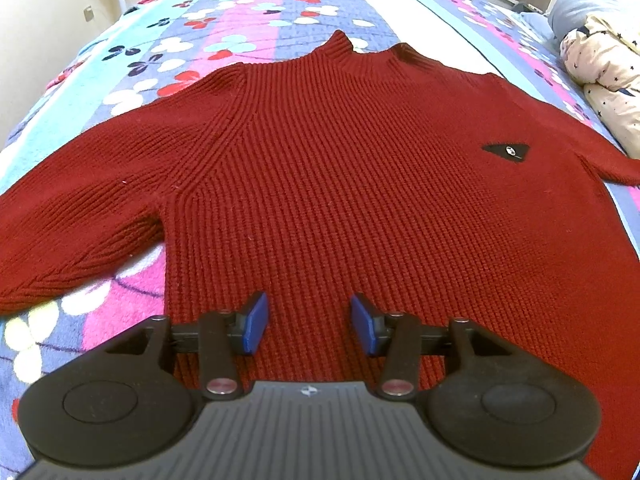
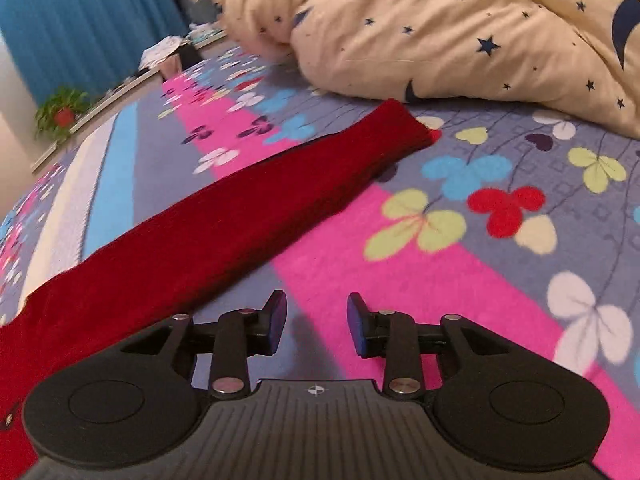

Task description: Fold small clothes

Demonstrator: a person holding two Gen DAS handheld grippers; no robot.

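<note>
A dark red sweater (image 1: pixel 340 168) lies flat, front side up, on a bed covered by a patterned blanket (image 1: pixel 248 12). In the left wrist view its long axis runs from the hem, near the camera, up to the high ribbed collar (image 1: pixel 360 54) at the far end, so the neck points away from the lens. The knit is chunky and ribbed in vertical rows, with diagonal raglan seams running from the collar to the armpits. A small black triangular patch (image 1: pixel 506 152) sits on the chest toward the picture's right. One sleeve (image 1: pixel 68 232) spreads out to the left, its cuff bending back toward the camera.

The left gripper (image 1: pixel 308 326) hovers over the lower part of the sweater, its blue pads (image 1: pixel 256 326) standing apart with only knit visible below the gap; nothing is pinched.

The right wrist view shows what the other mostly cuts off: the other sleeve (image 2: pixel 240 208), lying straight and stretched diagonally toward the upper right, its cuff ending just short of a cream quilt (image 2: pixel 440 28) printed with dark stars and moons. The right gripper (image 2: pixel 316 324) is parted too and holds nothing, poised over bare blanket beside that sleeve. The blanket is fleecy, striped pink, grey-blue and light blue, with clover-shaped flowers. Blue curtains (image 2: pixel 80 20) and a potted plant (image 2: pixel 62 114) appear only here, blurred.
</note>
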